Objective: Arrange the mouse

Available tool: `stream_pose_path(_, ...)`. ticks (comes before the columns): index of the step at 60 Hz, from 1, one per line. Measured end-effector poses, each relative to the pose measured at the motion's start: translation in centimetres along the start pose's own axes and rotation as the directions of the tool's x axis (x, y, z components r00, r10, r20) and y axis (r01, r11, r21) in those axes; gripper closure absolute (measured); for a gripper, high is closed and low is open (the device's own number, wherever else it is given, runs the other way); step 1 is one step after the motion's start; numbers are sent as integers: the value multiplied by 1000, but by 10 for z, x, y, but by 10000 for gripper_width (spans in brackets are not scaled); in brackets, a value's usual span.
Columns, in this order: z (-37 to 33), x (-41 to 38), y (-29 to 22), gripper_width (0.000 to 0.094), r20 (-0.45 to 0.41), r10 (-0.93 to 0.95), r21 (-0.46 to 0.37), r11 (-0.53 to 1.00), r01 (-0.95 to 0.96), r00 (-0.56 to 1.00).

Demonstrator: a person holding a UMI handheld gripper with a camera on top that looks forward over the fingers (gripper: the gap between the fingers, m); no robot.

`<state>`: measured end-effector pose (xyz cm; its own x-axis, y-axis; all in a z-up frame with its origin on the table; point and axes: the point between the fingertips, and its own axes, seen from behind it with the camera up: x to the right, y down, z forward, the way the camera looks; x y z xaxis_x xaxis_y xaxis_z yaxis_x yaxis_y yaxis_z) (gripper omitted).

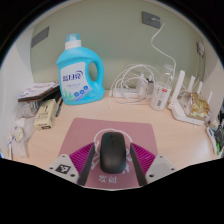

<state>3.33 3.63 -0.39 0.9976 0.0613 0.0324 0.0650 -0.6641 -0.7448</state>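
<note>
A black computer mouse [113,150] sits between my gripper's [113,160] two fingers, its nose pointing away from me. The magenta pads press against both its sides, the left finger [82,162] and the right finger [145,162], so the gripper is shut on it. The mouse is over the near part of a dusty-pink mouse mat [110,127] that lies on the light wooden desk [150,118]. I cannot tell whether the mouse rests on the mat or is held just above it.
Beyond the mat stands a blue detergent bottle [81,72] at the back left. White cables [130,84] and a small white bottle [161,96] lie at the back middle. A white router with antennas [190,100] is at the right. Small clutter [40,108] lies at the left.
</note>
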Motion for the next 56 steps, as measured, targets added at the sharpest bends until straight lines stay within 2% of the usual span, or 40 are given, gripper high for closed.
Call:
stream_pose_path(2,-6,-1,-3,77,-3,-15,3,1000,15,1000)
stream_pose_path(3,-10,-1,-4,73,1,-23,0,1000,23,1000)
stream_pose_path(5,-17,-2,-7,110,-6,-38,3,999,38,999)
stream_pose_path(8,-34,-2,-12,84,-24,-47,18,999,48,999)
stream_pose_path(18,-110,-5,-22,86,-84,-26,66,997,32,996)
stream_pose_path(29,-206,-16,-7,88,-141,5,131,991,14,990)
stream_pose_path(41,-279,-31,26,87,-149,7,141,990,14,989)
stream_pose_path(56,-316,-43,36,89,-138,0,157,987,22,990)
